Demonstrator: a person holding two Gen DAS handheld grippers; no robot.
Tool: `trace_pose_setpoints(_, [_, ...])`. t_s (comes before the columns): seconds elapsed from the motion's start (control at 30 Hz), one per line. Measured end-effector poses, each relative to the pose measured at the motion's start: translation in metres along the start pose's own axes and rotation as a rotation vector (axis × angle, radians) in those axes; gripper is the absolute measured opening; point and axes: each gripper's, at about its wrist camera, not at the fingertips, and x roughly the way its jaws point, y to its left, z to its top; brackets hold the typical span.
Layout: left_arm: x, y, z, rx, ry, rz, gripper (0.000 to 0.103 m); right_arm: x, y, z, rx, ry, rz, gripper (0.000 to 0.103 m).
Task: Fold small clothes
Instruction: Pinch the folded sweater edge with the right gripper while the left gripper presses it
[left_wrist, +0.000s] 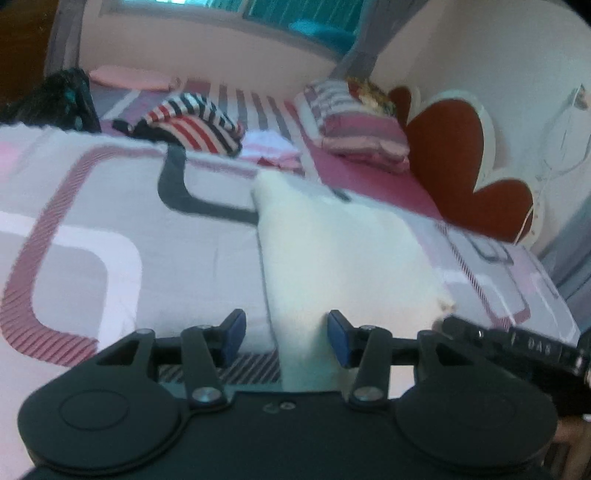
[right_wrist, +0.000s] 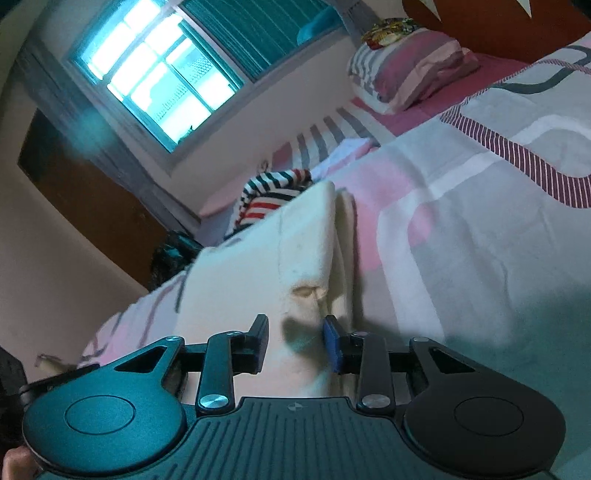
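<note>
Two tongs work one cream-white garment (left_wrist: 343, 251) that lies on the bed (left_wrist: 122, 229), over the pink, grey and white patterned bedspread. The left tongs (left_wrist: 286, 338) stand with their blue pads apart, and a strip of the white cloth runs back between them toward the camera; there is a gap at the left pad, so I judge that the cloth is not clamped. The right tongs (right_wrist: 295, 341) are also spread, with the cream cloth (right_wrist: 280, 258) bulging up between the pads, touching or nearly touching the right one while a gap shows at the left. In the right wrist view the garment already shows a doubled edge, one layer lying beside another, so the fold appears partly made.

The step in hand looks like a regrasp or a release along the near edge of the piece. The next move, as I judge it, calls for both tongs to close on the same edge at matching points, lift it only slightly, and carry it over the far half so that the edges meet squarely; uneven grips would skew the soft cloth.

Farther up the bed lie a red, white and navy striped garment (left_wrist: 192, 122), a small pink folded stack (left_wrist: 271, 151) and a striped pillow (left_wrist: 354, 122), well apart from the work.
</note>
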Motion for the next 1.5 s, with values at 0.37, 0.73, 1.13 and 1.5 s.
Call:
trace_pose_setpoints(0.37, [0.018,0.018,-0.003,-0.004,0.052,-0.04,0.05,0.033,-0.001,0.015,-0.051,0.064,-0.004,0.034])
trace_pose_setpoints(0.73, [0.019,0.02,0.0,0.014,0.056,-0.099,0.047,0.035,0.026,0.002,-0.211,0.068,-0.047,0.01])
trace_pose_setpoints(1.13, [0.017,0.004,-0.01,0.108,0.125,-0.098,0.048,0.027,0.018,-0.003,-0.145,0.102,-0.067,0.01])
trace_pose_setpoints(1.5, [-0.046,0.015,-0.062,0.024,0.053,-0.105,0.049,-0.051,0.009,-0.04,-0.115,0.075,-0.017,0.038])
